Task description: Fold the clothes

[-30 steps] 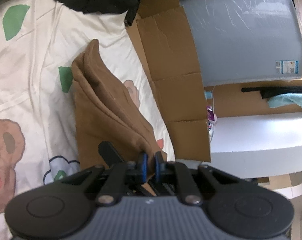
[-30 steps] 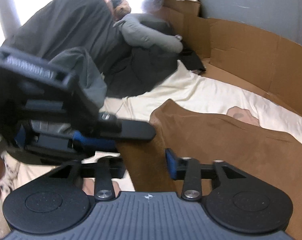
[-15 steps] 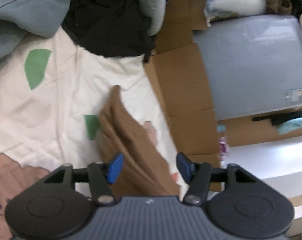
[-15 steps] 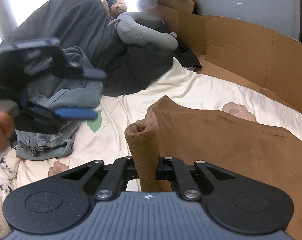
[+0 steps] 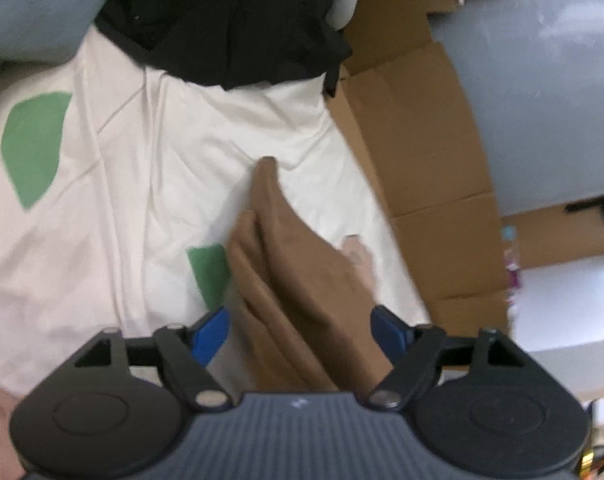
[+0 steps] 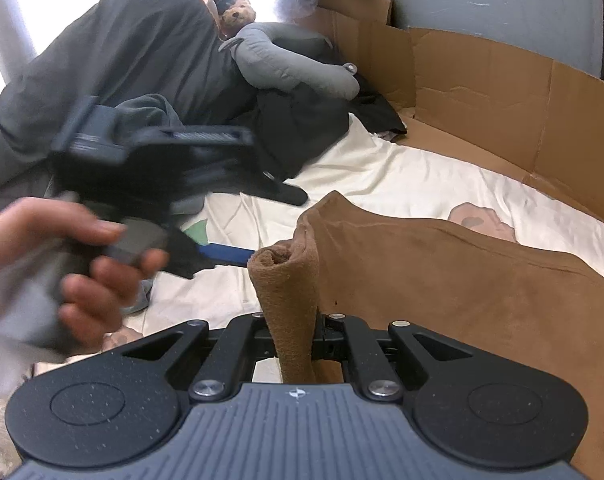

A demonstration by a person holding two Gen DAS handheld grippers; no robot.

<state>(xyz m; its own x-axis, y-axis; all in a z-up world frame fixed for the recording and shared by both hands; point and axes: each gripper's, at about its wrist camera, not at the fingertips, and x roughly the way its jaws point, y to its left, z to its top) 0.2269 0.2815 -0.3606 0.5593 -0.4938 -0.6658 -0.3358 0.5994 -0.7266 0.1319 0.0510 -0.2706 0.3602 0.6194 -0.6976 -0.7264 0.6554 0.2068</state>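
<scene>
Left fingers (image 5: 390,330) now hang spread, having let go; right gripper (image 6: 293,330) pinches the garment (image 6: 462,280) edge, so I carry the fold alone.

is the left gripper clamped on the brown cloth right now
No, the left gripper has its blue-tipped jaws spread wide with the brown garment lying loose between them; only the right gripper pinches it.

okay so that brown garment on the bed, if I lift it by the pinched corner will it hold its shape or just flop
Probably flops: the brown garment curls into a soft roll where the right tongs pinch it. Its fuzzy nap likely grips, not slips. The layers look thick, so it may sag and drag on the sheet.
</scene>
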